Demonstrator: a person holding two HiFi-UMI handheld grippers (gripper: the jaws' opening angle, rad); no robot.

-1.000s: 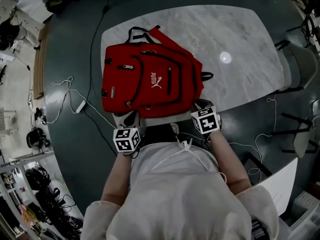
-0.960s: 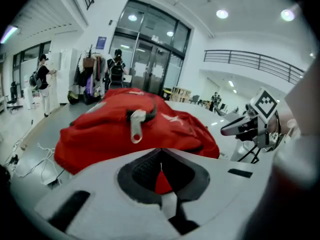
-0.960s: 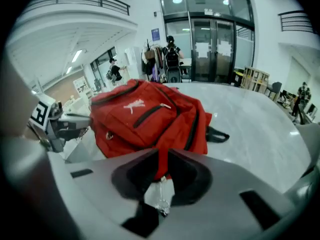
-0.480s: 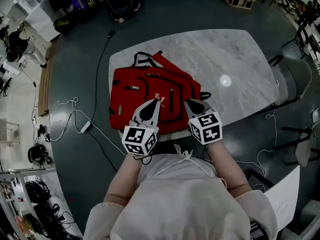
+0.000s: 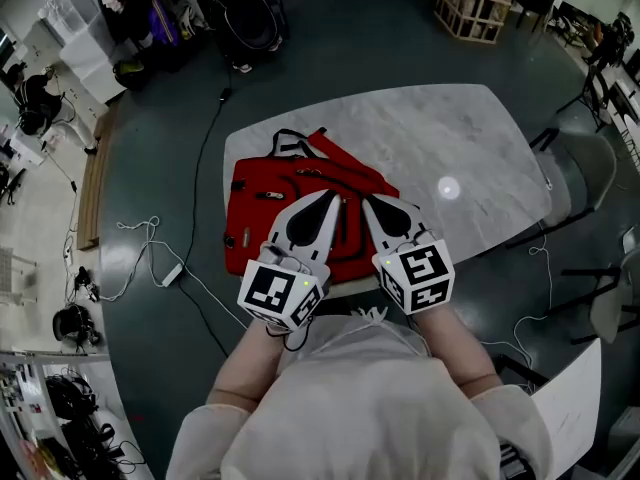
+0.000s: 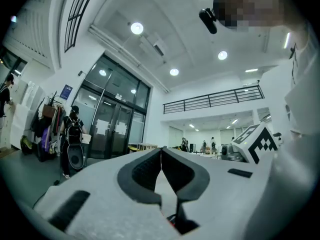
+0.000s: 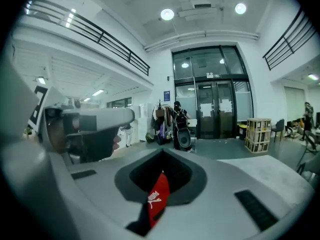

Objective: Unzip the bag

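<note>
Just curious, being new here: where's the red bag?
In the head view, the red bag lies on the left part of the marble table, under the tips of the left gripper and right gripper.

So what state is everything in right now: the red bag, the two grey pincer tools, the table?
Red fabric backpack: lying flat on the table, front up, nothing gaping; its zips look shut, but they are small in the picture.
Left grey two-jaw gripper: jaws together, holding nothing, held over the backpack.
Right grey two-jaw gripper: jaws together, holding nothing, held over the backpack.
Pale marble table: carries only the backpack.
</note>
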